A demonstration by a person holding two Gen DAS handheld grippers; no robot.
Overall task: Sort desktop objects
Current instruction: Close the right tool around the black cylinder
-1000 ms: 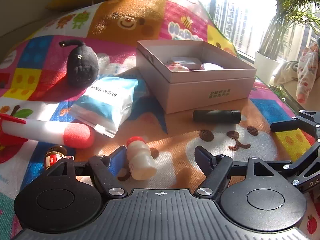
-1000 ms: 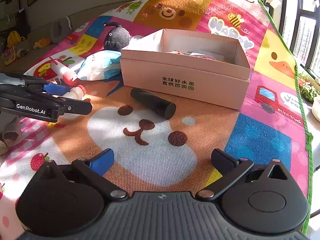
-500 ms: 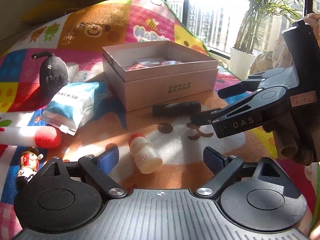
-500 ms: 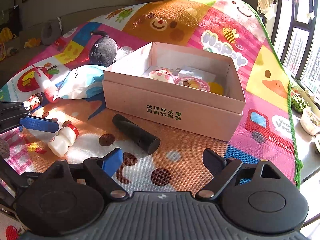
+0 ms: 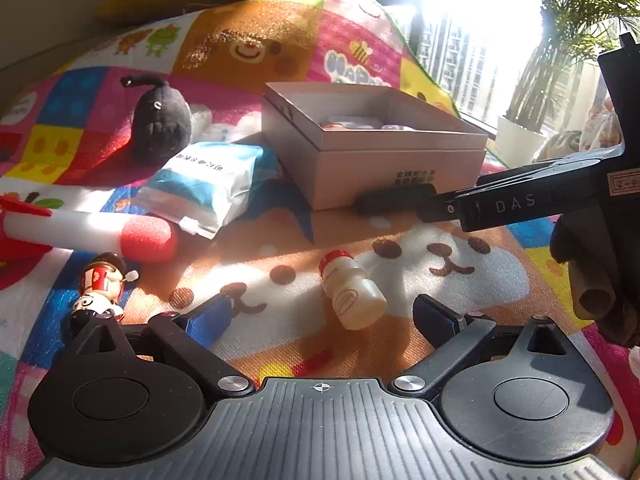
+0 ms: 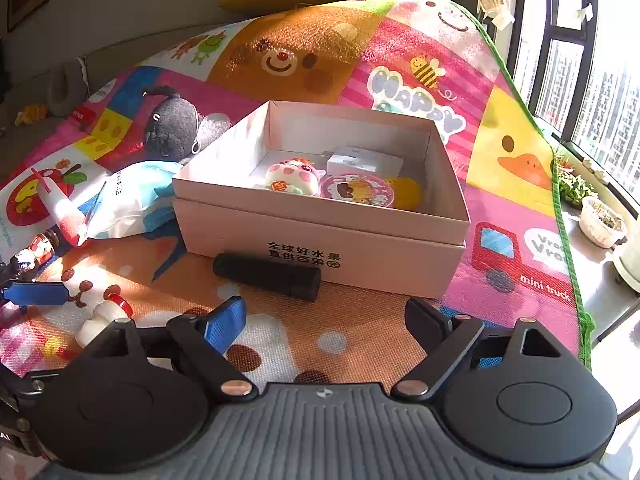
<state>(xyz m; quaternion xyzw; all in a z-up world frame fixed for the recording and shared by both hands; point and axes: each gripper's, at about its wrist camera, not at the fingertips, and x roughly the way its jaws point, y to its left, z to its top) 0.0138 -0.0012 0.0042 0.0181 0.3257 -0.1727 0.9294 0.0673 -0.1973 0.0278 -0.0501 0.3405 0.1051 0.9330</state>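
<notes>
Sunlit from tall windows at the right, a bright cartoon play mat [image 6: 304, 56] covers the surface and carries everything. Largest on it is an open pink box [image 6: 320, 236], which holds a pink plush toy [image 6: 294, 176], a round pink tin [image 6: 357, 189] and a white packet [image 6: 364, 160]. Left of the box lie a black plush toy [image 5: 160, 124], a blue and white bag [image 5: 204, 184] and a red-tipped white foam toy [image 5: 88, 232]. A black cylinder [image 6: 267, 271] lies just in front of the box's printed wall. Nearer the cameras, a small yoghurt bottle [image 5: 352, 294] with a red cap lies on its side, and a little figurine [image 5: 98, 288] lies well to its left.

Left hand-held gripper [image 5: 320, 316]: jaws spread wide and opening, the bottle lying on the mat between the fingertips, not pressed. Right hand-held gripper [image 6: 324, 316]: jaws spread, nothing pinched, fingers hovering just short of the cylinder.
</notes>
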